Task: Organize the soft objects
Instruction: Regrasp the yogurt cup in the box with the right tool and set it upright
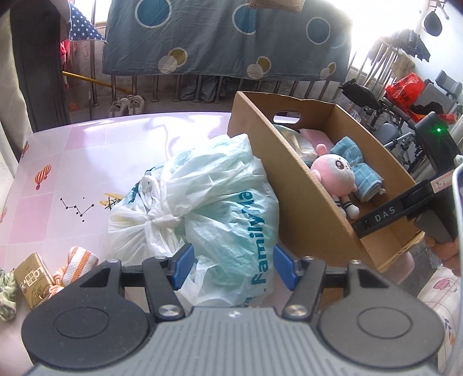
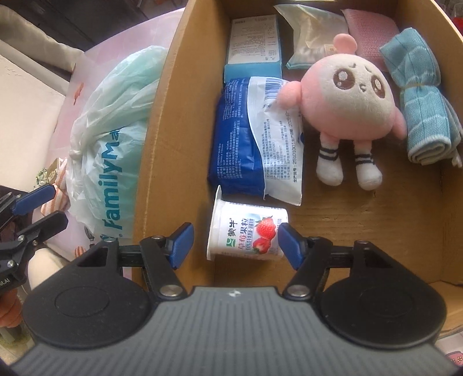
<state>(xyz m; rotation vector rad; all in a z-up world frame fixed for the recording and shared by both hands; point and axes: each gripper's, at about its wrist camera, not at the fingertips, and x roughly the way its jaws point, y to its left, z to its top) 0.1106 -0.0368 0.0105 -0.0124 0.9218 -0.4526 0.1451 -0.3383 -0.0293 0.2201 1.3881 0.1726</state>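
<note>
A cardboard box [image 1: 306,214] stands on the pink table [image 1: 86,156]; its wall shows in the right wrist view [image 2: 173,138]. Inside lie a pink plush doll [image 2: 347,104], a rolled blue towel [image 2: 419,110], a pink cloth [image 2: 370,26], a blue-white packet [image 2: 254,136], a strawberry yogurt cup [image 2: 249,234] on its side, a carton [image 2: 254,40] and a pale pouch [image 2: 315,34]. A knotted white FamilyMart bag [image 1: 208,208] leans on the box. My left gripper [image 1: 231,267] is open with the bag between its fingers. My right gripper [image 2: 233,243] is open above the yogurt cup.
An orange-striped cloth [image 1: 78,263], a gold carton [image 1: 31,277] and a green knitted thing [image 1: 5,298] lie at the table's near left. Behind the table hang a blue spotted sheet [image 1: 225,37] on railings, with shoes [image 1: 127,104] below. A wheelchair [image 1: 385,115] stands right.
</note>
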